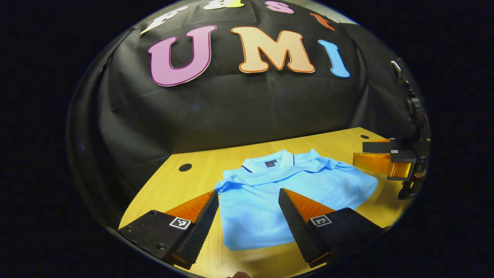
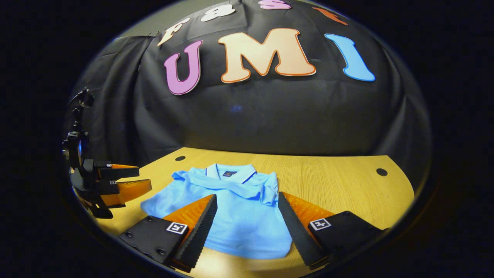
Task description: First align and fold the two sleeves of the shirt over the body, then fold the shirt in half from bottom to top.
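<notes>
A light blue polo shirt [image 1: 266, 200] lies flat on the wooden table [image 1: 166, 193], collar toward the black wall. Both sleeves appear folded in across the chest just under the collar. My left gripper [image 1: 249, 193] hovers open above the shirt's lower body, holding nothing. In the right gripper view the shirt [image 2: 239, 216] lies under my right gripper [image 2: 247, 196], which is also open and holds nothing. The right gripper [image 1: 359, 154] hangs off the shirt's right edge in the left gripper view. The left gripper [image 2: 144, 177] hangs off the shirt's left edge in the right gripper view.
The table [image 2: 339, 181] has small round holes [image 2: 381, 172] near its back corners, one also at the back left [image 1: 185, 167]. Black cloth closes off the back and sides. Bare wood stretches to the right of the shirt in the right gripper view.
</notes>
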The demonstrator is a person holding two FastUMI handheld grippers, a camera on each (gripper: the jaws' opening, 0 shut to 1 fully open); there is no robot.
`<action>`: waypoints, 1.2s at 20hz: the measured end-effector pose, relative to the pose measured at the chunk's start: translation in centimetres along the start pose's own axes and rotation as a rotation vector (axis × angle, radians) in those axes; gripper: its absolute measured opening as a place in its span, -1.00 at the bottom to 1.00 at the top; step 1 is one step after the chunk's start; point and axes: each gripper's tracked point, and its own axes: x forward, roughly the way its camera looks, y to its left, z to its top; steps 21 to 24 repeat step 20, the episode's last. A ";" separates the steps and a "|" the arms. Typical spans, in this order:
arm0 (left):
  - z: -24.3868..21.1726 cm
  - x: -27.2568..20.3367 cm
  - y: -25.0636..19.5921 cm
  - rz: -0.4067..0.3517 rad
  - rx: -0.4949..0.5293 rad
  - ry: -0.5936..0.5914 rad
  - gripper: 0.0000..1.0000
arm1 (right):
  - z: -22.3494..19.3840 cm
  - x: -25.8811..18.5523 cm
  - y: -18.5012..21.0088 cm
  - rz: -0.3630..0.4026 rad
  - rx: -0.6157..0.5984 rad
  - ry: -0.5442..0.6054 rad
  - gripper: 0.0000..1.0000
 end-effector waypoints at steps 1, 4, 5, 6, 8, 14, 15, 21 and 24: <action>-0.4 -1.0 -0.2 0.001 -0.009 -0.007 0.91 | -0.6 -1.2 0.3 0.012 -0.005 0.000 0.97; -1.9 -3.8 -0.8 0.005 -0.061 -0.002 0.91 | -1.3 -5.2 0.5 0.009 -0.036 -0.025 0.97; -2.5 -4.5 -1.1 0.003 -0.078 0.004 0.91 | -1.6 -6.5 0.7 0.009 -0.037 -0.039 0.90; -3.0 -5.3 -1.4 0.001 -0.089 0.010 0.92 | -1.7 -7.6 0.9 0.011 -0.035 -0.053 0.97; -4.0 -6.5 -1.7 0.009 -0.088 0.022 0.91 | -2.6 -9.6 0.8 -0.005 -0.034 -0.057 0.97; -6.5 -9.0 -3.5 -0.016 -0.145 0.060 0.92 | -4.8 -13.7 0.1 -0.064 -0.052 -0.053 0.97; -6.7 -9.3 -3.5 -0.016 -0.146 0.066 0.92 | -4.9 -14.0 0.0 -0.070 -0.063 -0.055 0.97; -7.1 -10.3 -3.4 0.006 -0.147 0.076 0.89 | -5.4 -14.6 0.5 -0.059 -0.057 -0.050 0.97; -7.1 -10.3 -3.4 0.006 -0.147 0.076 0.89 | -5.4 -14.6 0.5 -0.059 -0.057 -0.050 0.97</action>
